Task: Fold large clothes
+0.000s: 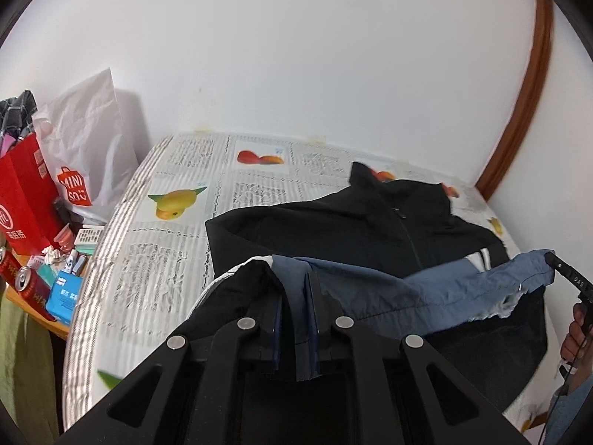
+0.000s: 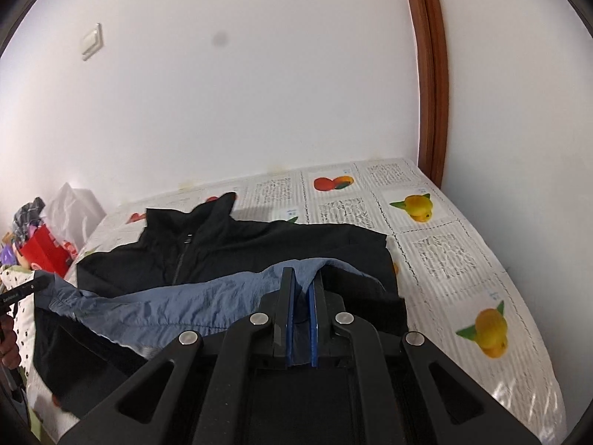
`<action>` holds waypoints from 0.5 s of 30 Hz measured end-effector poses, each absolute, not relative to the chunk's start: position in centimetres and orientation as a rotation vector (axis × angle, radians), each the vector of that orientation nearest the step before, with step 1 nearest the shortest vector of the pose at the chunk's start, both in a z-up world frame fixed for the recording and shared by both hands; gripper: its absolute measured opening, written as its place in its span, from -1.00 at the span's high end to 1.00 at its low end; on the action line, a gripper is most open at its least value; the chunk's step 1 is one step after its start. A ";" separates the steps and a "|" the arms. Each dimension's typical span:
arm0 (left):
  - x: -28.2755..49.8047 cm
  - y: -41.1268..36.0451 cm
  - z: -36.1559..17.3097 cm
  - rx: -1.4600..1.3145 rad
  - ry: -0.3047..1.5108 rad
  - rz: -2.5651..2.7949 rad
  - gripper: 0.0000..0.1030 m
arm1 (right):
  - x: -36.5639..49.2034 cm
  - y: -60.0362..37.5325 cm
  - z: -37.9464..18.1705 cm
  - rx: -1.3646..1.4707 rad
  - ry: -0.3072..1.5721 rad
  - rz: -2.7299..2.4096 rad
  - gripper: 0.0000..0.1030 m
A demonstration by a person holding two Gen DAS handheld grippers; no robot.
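Note:
A black zip-up jacket (image 1: 333,218) with a blue-grey lower band lies on the bed, collar toward the wall; it also shows in the right wrist view (image 2: 237,244). My left gripper (image 1: 294,278) is shut on the jacket's blue-grey hem (image 1: 407,296) at its left corner and holds it lifted. My right gripper (image 2: 303,278) is shut on the same hem (image 2: 185,307) at its right corner. The hem stretches between both grippers above the jacket's body. The right gripper's tip also shows at the right edge of the left wrist view (image 1: 552,259).
The bed (image 1: 155,259) has a fruit-print cover and stands against a white wall. A side table at the left holds a red bag (image 1: 26,193), a white Miniso bag (image 1: 85,148), cans (image 1: 29,282) and small boxes. A brown door frame (image 2: 430,74) stands at the right.

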State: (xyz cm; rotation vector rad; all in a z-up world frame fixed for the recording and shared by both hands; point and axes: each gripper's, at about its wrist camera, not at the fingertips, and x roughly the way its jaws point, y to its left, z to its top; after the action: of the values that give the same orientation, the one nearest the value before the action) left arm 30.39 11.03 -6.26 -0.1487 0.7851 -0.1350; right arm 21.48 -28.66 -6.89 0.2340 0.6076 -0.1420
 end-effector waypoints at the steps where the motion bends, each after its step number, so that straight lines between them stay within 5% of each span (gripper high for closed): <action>1: 31.2 11.0 -6.8 -0.146 0.798 -0.130 0.78 | 22.3 -28.8 -7.4 0.237 0.619 -0.149 0.87; 12: 34.7 10.9 -10.2 -0.187 0.894 -0.139 0.73 | 27.7 -29.9 -10.6 0.293 0.706 -0.203 0.80; 15: 34.8 10.6 -9.6 -0.189 0.904 -0.166 0.48 | 27.6 -30.4 -10.1 0.332 0.707 -0.187 0.77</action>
State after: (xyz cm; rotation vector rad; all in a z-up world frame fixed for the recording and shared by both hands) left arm 34.77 10.62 -9.63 -0.1889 0.9038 -0.1657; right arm 27.58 -30.39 -10.08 0.3315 0.7075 -0.1870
